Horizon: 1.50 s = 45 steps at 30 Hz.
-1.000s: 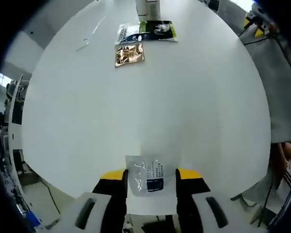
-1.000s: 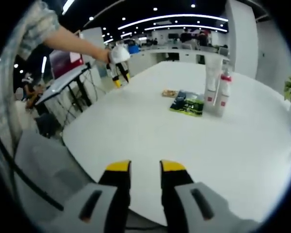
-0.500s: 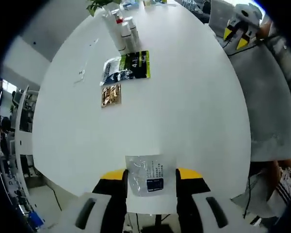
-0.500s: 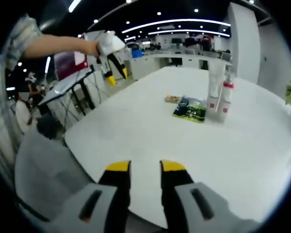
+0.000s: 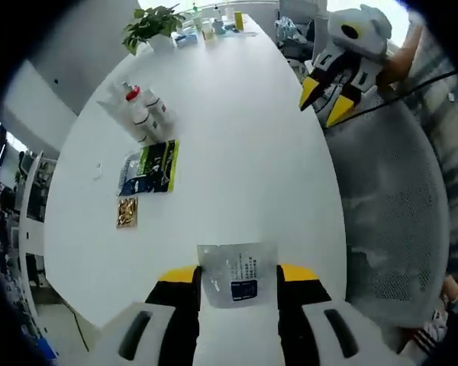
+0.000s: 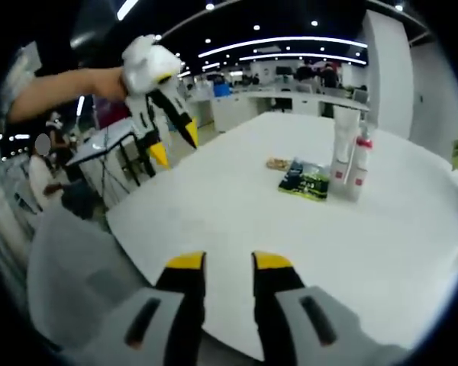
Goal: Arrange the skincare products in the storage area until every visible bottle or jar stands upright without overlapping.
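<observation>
My left gripper [image 5: 239, 273] is shut on a clear sachet [image 5: 237, 284] with a blue label, held over the near edge of the white table [image 5: 237, 152]. Far off on the left stand a white tube and a red-capped bottle [image 5: 141, 114], both upright. A green-black sachet [image 5: 150, 168] and a small gold sachet [image 5: 127, 212] lie flat in front of them. My right gripper [image 6: 229, 261] is open with nothing between its fingers, low over the table's near edge. Its view has the tube [image 6: 343, 145], the red-capped bottle [image 6: 359, 164], the green sachet [image 6: 305, 180] and the gold sachet [image 6: 275, 163].
A potted plant [image 5: 149, 23] and small items stand at the table's far end. A grey mesh chair [image 5: 389, 213] is beside the table's right edge. The right gripper [image 5: 324, 103] hangs above that edge; a hand holds the left gripper [image 6: 175, 147] up at the left.
My left gripper has lifted and swung with the sachet still in it, and looms nearer in the right gripper view. The items on the table have stayed put.
</observation>
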Each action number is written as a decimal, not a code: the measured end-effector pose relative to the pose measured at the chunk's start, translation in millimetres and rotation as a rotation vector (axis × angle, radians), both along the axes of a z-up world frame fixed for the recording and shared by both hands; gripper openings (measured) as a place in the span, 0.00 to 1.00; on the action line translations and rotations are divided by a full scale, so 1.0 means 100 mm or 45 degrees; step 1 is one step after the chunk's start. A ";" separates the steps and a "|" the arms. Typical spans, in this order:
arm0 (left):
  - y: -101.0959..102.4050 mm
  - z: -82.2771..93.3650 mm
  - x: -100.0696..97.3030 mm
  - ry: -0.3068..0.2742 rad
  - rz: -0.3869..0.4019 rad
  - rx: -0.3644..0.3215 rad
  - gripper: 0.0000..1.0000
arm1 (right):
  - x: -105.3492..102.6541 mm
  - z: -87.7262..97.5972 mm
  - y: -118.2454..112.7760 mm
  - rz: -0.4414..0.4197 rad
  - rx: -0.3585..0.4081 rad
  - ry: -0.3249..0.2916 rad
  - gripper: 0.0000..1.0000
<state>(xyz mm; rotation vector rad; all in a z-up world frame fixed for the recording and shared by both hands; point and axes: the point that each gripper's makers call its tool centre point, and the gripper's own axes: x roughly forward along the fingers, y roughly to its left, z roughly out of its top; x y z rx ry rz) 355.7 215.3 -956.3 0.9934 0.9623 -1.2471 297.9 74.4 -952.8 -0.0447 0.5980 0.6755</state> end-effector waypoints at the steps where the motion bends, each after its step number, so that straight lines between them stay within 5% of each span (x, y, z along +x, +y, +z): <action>1: -0.08 -0.03 -0.13 0.016 -0.006 -0.014 0.40 | -0.01 0.00 0.02 0.009 0.009 0.009 0.22; 6: -0.35 -0.13 -0.50 0.041 -0.034 -0.063 0.40 | -0.18 -0.09 0.22 0.118 0.121 0.171 0.25; 9: -0.48 -0.17 -0.66 0.042 -0.040 -0.089 0.40 | -0.20 -0.06 0.24 0.141 0.128 0.157 0.25; 12: -0.58 -0.19 -0.76 0.041 -0.033 -0.113 0.40 | -0.26 0.02 0.33 0.169 0.255 0.236 0.25; 16: -0.63 -0.15 -0.79 0.028 -0.030 -0.135 0.40 | -0.28 0.05 0.35 0.192 0.289 0.277 0.25; 17: -0.66 -0.11 -0.80 0.016 -0.028 -0.156 0.40 | -0.31 0.05 0.37 0.182 0.342 0.372 0.25; 23: -0.74 -0.03 -0.88 -0.017 -0.048 -0.181 0.40 | -0.22 0.17 0.55 0.082 0.589 0.482 0.25; 34: -0.94 0.03 -1.08 -0.045 -0.114 -0.202 0.40 | -0.27 0.06 0.56 0.048 0.670 0.567 0.14; 45: -0.98 0.13 -1.06 -0.079 -0.092 -0.266 0.40 | -0.24 0.10 0.48 -0.006 0.812 0.664 0.01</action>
